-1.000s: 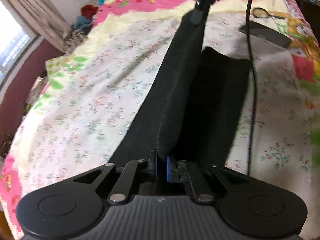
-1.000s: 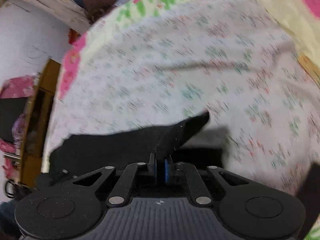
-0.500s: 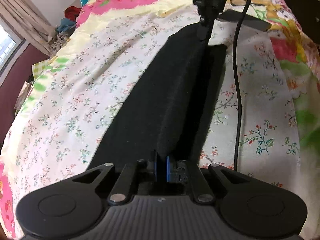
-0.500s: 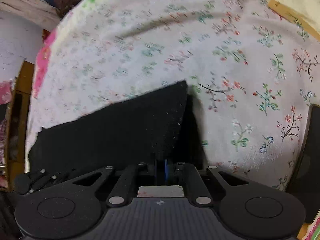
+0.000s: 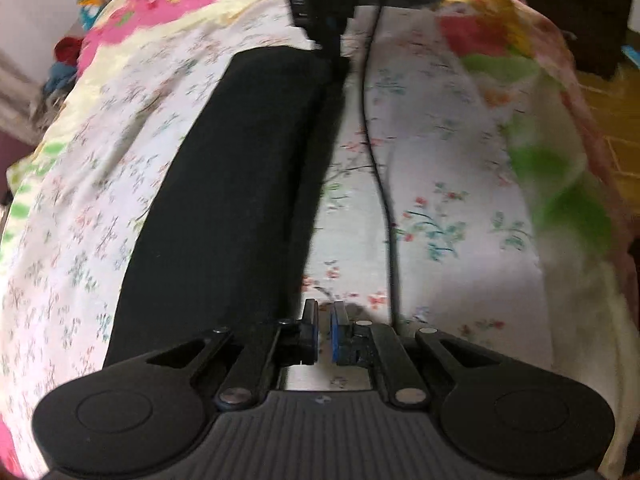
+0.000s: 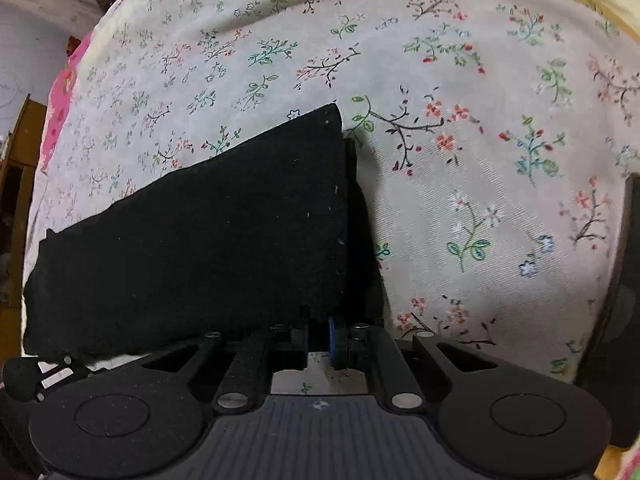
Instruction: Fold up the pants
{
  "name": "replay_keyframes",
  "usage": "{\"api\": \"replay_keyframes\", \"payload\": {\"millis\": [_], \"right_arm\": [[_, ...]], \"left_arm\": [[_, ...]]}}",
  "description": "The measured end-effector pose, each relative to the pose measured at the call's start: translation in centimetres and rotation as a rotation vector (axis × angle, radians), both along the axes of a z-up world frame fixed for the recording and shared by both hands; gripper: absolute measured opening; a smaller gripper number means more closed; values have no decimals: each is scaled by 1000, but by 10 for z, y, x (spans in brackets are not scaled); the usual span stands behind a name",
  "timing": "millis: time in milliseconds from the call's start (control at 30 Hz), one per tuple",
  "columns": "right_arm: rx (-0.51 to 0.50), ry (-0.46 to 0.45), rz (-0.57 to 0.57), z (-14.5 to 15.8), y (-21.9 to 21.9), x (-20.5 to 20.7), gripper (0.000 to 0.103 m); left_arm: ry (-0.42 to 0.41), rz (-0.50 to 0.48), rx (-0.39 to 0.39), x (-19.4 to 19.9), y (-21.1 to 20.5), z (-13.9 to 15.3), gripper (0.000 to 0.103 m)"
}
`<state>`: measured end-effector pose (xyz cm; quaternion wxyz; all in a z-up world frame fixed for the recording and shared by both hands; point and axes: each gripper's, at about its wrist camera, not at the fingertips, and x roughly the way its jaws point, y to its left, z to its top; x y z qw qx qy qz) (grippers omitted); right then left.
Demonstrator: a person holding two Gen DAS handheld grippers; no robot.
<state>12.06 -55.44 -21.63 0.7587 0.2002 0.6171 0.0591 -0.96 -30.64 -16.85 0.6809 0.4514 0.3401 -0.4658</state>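
Both jaws nearly together: left gripper (image 5: 324, 330) empty, right gripper (image 6: 318, 338) pinching the black pants (image 6: 192, 256) (long, flat, doubled) on the floral bed (image 6: 480, 216).

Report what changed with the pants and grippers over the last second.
Both grippers came down, laying the lifted pants flat onto the floral sheet. The right gripper stays shut on the pants edge; whether the left gripper still pinches is unclear.
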Motion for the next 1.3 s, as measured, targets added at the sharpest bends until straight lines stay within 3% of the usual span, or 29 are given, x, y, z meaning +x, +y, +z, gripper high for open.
{"api": "replay_keyframes", "payload": {"millis": [67,167,300,367,433,567,667,767,867,1000,1033,1067,1167,1233,1300], "right_arm": [[-64,-40,20,14,1,-2,23],[-50,-106,12,26,-7,0,29],[-17,-92,26,10,1,15,35],[-33,-84,39,2,8,20,44],[-45,-86,45,-5,12,21,44],[-67,-73,35,-7,10,23,23],[-44,-55,6,-4,-1,22,11],[-39,-46,-3,-2,-5,20,7],[-53,-44,6,-2,-2,21,8],[-40,-27,5,-5,-4,24,11],[-40,-26,10,-6,-4,25,12],[-42,-26,13,-6,-2,26,12],[-48,-32,19,-3,-2,24,7],[-55,-44,32,3,-1,21,0],[-67,-66,58,13,1,17,0]], "left_arm": [[19,29,-18,2,2,7,20],[19,87,-52,11,4,20,20],[-36,113,-63,21,0,23,21],[-85,115,-58,25,0,20,24],[-119,114,-45,25,0,14,29],[-152,74,-19,12,3,4,31],[-177,112,-48,9,-1,4,31],[-240,129,-68,10,-12,0,36],[-294,75,-66,9,-28,-13,43],[-395,-17,1,5,-48,-41,45],[-393,-18,4,5,-51,-42,40],[-354,7,-4,9,-53,-39,32],[-225,93,-41,23,-54,-24,21],[-186,110,-62,27,-51,-14,19],[-151,134,-90,32,-49,0,18]]}}
